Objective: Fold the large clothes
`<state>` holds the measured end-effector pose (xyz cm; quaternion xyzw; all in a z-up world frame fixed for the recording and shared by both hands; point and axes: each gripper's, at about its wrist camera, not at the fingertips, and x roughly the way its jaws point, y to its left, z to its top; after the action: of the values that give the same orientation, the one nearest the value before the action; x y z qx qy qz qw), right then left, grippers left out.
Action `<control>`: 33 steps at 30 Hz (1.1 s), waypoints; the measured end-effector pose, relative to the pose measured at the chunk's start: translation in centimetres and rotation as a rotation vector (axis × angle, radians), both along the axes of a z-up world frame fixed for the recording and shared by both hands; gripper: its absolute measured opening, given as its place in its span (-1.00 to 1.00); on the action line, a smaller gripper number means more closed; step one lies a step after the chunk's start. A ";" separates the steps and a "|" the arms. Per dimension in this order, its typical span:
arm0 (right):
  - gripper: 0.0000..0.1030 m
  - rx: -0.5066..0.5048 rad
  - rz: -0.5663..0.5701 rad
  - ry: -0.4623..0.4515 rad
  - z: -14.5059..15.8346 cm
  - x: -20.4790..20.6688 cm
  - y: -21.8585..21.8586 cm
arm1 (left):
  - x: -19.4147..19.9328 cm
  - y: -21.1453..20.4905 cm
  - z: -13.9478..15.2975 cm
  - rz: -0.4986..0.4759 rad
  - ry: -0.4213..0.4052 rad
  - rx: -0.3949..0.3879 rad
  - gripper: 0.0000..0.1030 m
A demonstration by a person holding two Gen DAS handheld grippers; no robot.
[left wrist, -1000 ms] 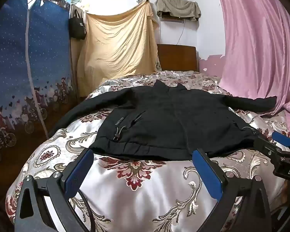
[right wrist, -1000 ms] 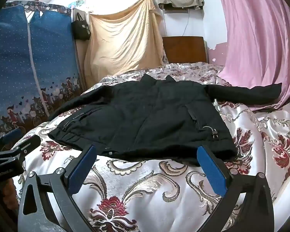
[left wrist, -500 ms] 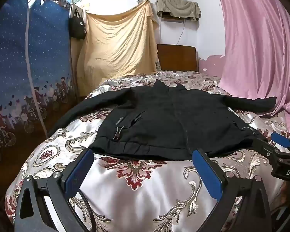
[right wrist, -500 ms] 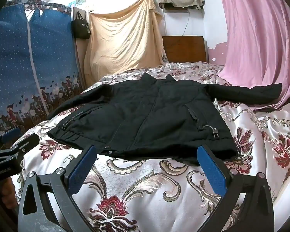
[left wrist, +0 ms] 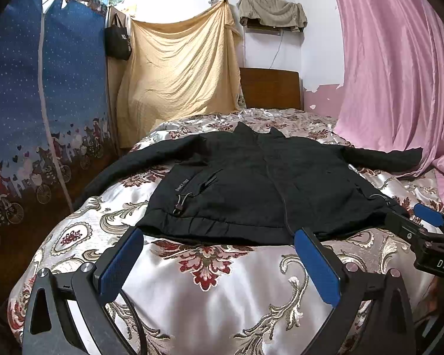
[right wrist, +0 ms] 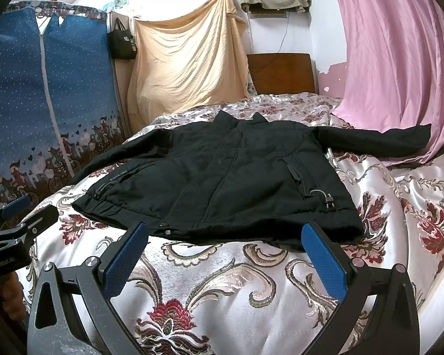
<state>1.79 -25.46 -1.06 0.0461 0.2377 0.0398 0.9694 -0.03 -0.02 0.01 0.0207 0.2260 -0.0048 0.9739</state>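
So your left gripper has both fingers spread wide, nothing btwn them; black jacket lies flat on the floral bedspread just beyond the fingertips, hem nearest, sleeves out to both sides. Right gripper is spread wide too, hem just past its tips, w/ nothing gripped

Bright overhead light, satin glare, fisheye-warped dark corners, sharp.

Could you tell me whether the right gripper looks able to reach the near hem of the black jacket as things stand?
Probably yes: the right gripper is open just short of the black padded jacket, with only bare floral satin bedspread between.
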 end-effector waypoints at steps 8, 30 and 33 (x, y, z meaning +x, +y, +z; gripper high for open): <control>0.98 0.001 0.001 0.002 0.3 0.1 0.0 | 0.0 0.0 0.0 0.001 0.000 -0.001 1.00; 0.98 0.002 0.001 0.004 0.3 0.1 0.0 | 0.0 0.0 0.0 -0.001 -0.001 -0.003 1.00; 0.98 0.002 0.000 0.005 0.2 0.1 0.0 | 0.0 0.0 0.0 -0.001 -0.001 -0.003 1.00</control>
<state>1.91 -25.44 -0.83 0.0471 0.2402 0.0401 0.9688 -0.03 -0.02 0.02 0.0194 0.2257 -0.0058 0.9740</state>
